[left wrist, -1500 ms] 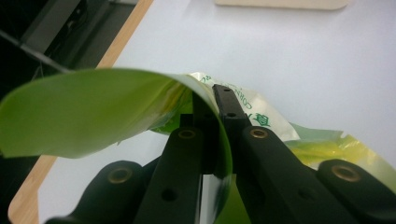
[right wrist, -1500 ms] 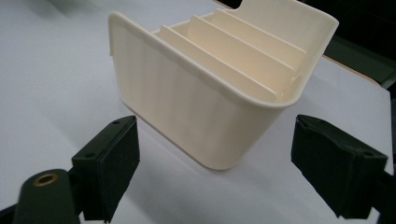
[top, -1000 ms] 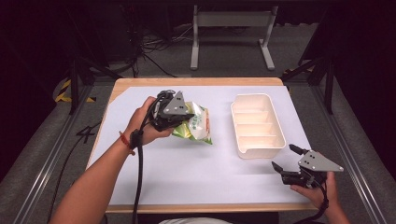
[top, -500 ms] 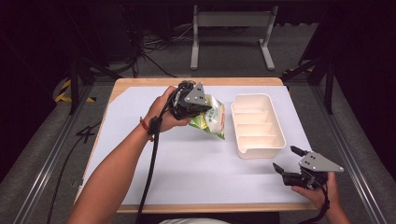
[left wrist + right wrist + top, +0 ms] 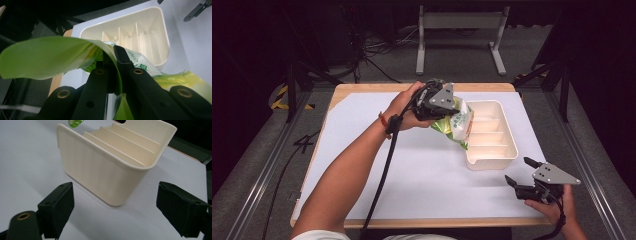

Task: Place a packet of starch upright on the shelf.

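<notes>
The left tool, clamped on the green bag, has carried it rightward to the tray's near rim, so dropping it in looks next. The right tool waits apart on the worktop.

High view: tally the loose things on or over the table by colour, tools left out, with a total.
Green and white: 1, the bag, held in the shut left tool over the tray's edge.
Cream: 1, the tray, with dividers inside.
Total: 2
</notes>
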The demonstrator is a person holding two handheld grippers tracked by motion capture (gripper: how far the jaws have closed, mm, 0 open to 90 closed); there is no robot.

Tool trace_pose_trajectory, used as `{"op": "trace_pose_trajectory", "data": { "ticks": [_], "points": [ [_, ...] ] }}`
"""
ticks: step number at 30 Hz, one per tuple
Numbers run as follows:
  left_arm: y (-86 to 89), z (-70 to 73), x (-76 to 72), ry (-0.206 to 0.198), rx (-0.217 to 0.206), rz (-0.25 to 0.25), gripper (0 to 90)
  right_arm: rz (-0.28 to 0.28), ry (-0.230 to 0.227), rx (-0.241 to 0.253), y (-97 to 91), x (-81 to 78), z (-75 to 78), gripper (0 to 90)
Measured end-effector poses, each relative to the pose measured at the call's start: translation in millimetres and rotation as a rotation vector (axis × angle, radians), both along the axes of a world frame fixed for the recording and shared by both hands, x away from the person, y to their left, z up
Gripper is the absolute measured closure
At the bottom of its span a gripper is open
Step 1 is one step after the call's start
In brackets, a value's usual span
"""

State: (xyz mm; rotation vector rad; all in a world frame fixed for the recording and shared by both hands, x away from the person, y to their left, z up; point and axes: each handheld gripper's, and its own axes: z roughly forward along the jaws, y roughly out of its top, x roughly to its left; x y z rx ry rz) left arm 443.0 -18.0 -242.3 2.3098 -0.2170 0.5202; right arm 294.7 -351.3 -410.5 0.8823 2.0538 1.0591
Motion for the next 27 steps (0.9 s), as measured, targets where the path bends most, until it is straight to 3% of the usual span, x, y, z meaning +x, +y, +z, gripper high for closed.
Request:
{"op": "trace_pose_trajectory", "data": {
  "ticks": [7, 13, 17, 22, 24, 25, 27],
  "points": [
    [-31.9, -4.9, -0.2, -0.01, 0.018, -0.088, 89.2, -0.002, -0.002, 0.006, -2.1, -1.4, -0.2, 14.8],
    [-58.3, -16.1, 1.4, -0.015, 0.062, -0.164, 89.0, -0.005, -0.001, 0.01, -3.9, -3.4, -0.2, 14.7],
    [-68.5, -19.4, -1.6, 0.003, 0.022, -0.216, 88.9, -0.01, 0.002, 0.014, -5.4, -4.1, -0.7, 14.8],
    [-80.4, -24.3, -11.9, 0.012, 0.015, -0.281, 89.0, -0.006, 0.005, 0.007, -4.9, -4.7, -1.3, 14.8],
    [-82.2, -24.6, -13.6, 0.009, 0.017, -0.277, 88.9, -0.006, 0.007, 0.008, -5.1, -4.5, -1.3, 14.8],
    [-86.3, -28.1, -13.3, 0.011, 0.042, -0.273, 88.9, -0.008, 0.009, 0.008, -5.0, -4.4, -1.4, 14.8],
    [-88.6, -32.4, -11.6, 0.028, 0.036, -0.264, 88.9, -0.006, 0.01, 0.009, -4.3, -4.6, -1.4, 14.8]
  ]
}}
